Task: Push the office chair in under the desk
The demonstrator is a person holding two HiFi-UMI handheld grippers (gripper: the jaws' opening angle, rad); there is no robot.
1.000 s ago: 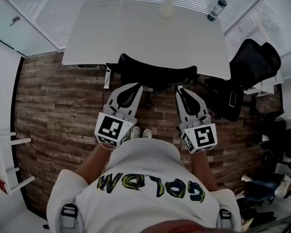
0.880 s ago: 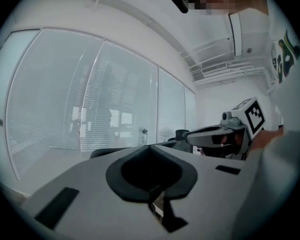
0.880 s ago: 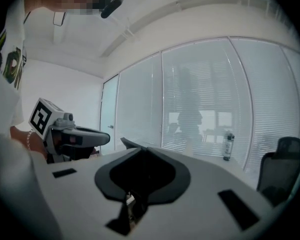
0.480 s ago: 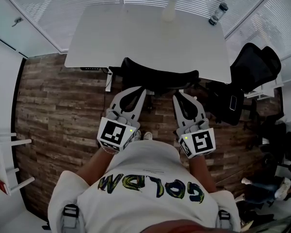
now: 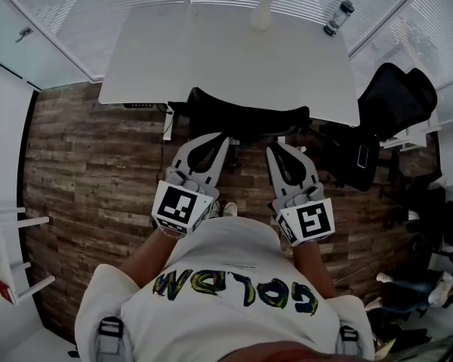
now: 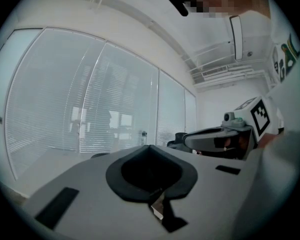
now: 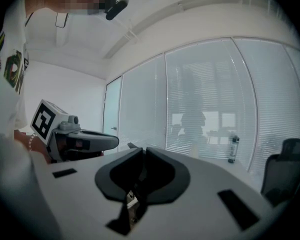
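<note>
The black office chair (image 5: 245, 119) stands with its seat under the white desk (image 5: 211, 51), and only its curved backrest shows at the desk's near edge. My left gripper (image 5: 223, 137) is shut and empty, its tips at the backrest's near side. My right gripper (image 5: 272, 149) is also at the backrest. Its jaws have just been closing and stand together with nothing between them. I cannot tell whether either gripper touches the chair. The left gripper view looks over the shut left gripper (image 6: 149, 146) to the windows. The right gripper view looks over the right gripper (image 7: 144, 149).
A clear bottle (image 5: 337, 15) and a white cup (image 5: 262, 12) stand at the desk's far edge. A second black chair (image 5: 396, 100) and a dark bag (image 5: 355, 157) crowd the right side. Blinds line the walls. A white stand (image 5: 7, 270) is at the left.
My right gripper has shifted slightly left, toward the middle of the backrest. The left gripper and the chair look unchanged.
</note>
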